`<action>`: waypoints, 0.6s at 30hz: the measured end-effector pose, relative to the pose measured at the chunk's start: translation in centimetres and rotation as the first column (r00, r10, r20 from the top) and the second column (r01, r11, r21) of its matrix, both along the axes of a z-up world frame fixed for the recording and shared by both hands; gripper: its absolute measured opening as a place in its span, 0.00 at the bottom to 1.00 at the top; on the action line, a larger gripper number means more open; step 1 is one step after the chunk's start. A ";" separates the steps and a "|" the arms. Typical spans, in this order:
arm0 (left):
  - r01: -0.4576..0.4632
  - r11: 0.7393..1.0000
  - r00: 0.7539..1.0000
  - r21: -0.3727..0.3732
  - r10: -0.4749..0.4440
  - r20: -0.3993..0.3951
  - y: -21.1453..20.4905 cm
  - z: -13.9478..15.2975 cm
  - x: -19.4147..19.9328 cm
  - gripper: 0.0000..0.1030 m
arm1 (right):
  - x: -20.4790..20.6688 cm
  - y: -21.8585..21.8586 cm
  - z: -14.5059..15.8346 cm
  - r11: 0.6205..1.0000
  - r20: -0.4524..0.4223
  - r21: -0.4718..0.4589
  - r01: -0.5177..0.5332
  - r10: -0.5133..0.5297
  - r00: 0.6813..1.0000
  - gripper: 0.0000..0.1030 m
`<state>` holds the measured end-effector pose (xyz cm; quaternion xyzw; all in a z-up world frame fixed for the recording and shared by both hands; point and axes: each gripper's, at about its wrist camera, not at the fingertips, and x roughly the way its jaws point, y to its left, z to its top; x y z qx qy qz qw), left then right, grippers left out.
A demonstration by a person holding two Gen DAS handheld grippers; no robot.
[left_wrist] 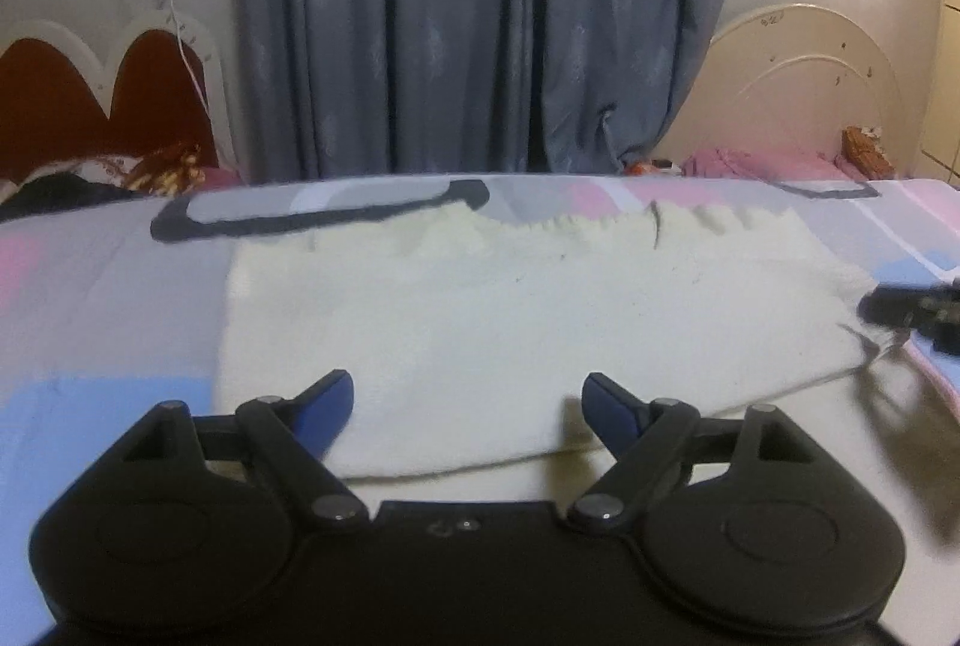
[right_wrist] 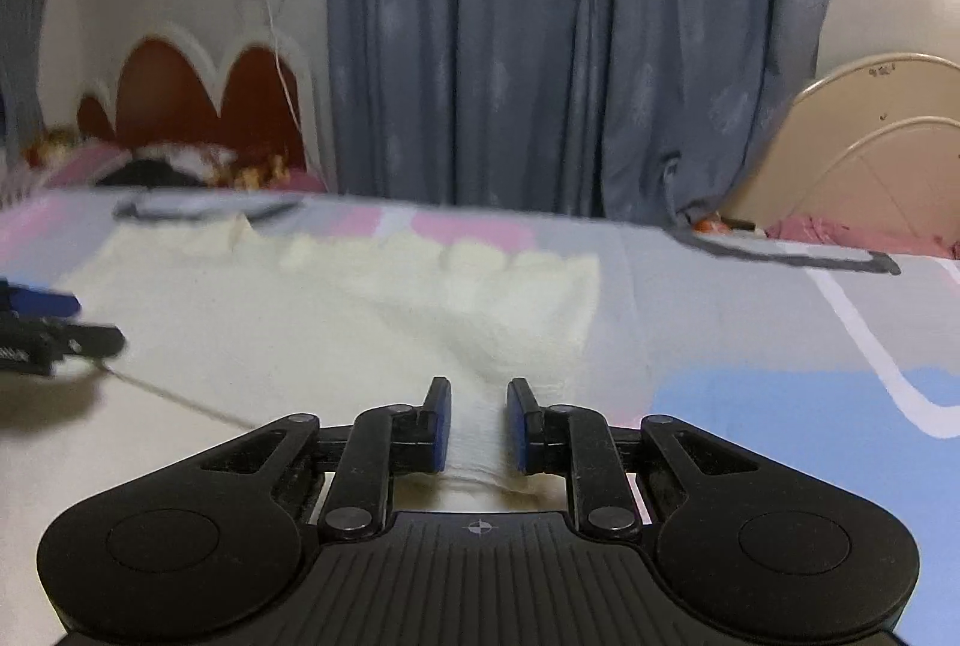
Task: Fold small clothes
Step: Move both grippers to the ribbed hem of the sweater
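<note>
**Partly folded: cream garment, right corner in hand**

Currently I find the cream garment lying on the patterned bedsheet, with one layer apparently doubled over; its near fold line shows in the left wrist view. My left gripper hovers at that near edge, jaws spread wide, grasping nothing. My right gripper is nearly closed, with a bunched strip of the cloth pinched between its blue pads. I judge that further folds and final smoothing remain. Frilled far edge looks uneven.
</note>
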<state>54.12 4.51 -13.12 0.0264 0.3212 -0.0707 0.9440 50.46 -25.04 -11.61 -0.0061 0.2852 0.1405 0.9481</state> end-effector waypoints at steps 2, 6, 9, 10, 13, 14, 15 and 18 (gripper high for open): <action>-0.009 1.000 1.000 0.012 0.009 -0.021 0.2 -0.7 0.1 0.82 | 0.7 0.2 -1.5 0.999 -0.074 -0.036 0.021 -0.024 0.997 0.18; -0.056 0.998 0.998 -0.001 0.056 0.019 1.1 0.4 -0.6 0.75 | 0.3 -0.2 0.2 0.999 -0.029 -0.015 0.029 -0.029 0.999 0.18; -0.069 0.998 0.997 0.000 0.069 -0.024 1.7 -0.5 0.3 0.79 | 1.6 -1.1 0.9 0.998 -0.017 0.037 0.056 -0.055 0.998 0.17; -0.061 0.998 0.998 0.015 0.062 -0.016 1.7 -0.6 0.3 0.79 | 2.7 -1.1 0.4 0.998 -0.054 0.034 0.059 -0.057 0.997 0.04; -0.078 0.997 0.997 0.010 0.078 -0.005 1.7 0.4 -0.1 0.75 | 4.6 -1.6 -0.9 0.998 -0.132 0.016 0.066 -0.063 0.989 0.00; -0.079 0.997 0.997 0.016 0.079 0.009 1.8 0.6 -0.5 0.76 | 4.3 -1.7 -0.3 0.998 -0.120 0.019 0.066 -0.063 0.991 0.00; -0.081 0.996 0.997 0.026 0.081 0.002 1.9 0.3 -0.7 0.77 | 3.6 -1.8 0.4 0.998 -0.080 0.026 0.061 -0.058 0.995 0.00; -0.085 0.995 0.996 0.046 0.085 -0.015 2.4 -0.9 -1.0 0.81 | 2.6 -1.9 -0.2 0.999 -0.092 0.020 0.032 -0.030 0.995 0.00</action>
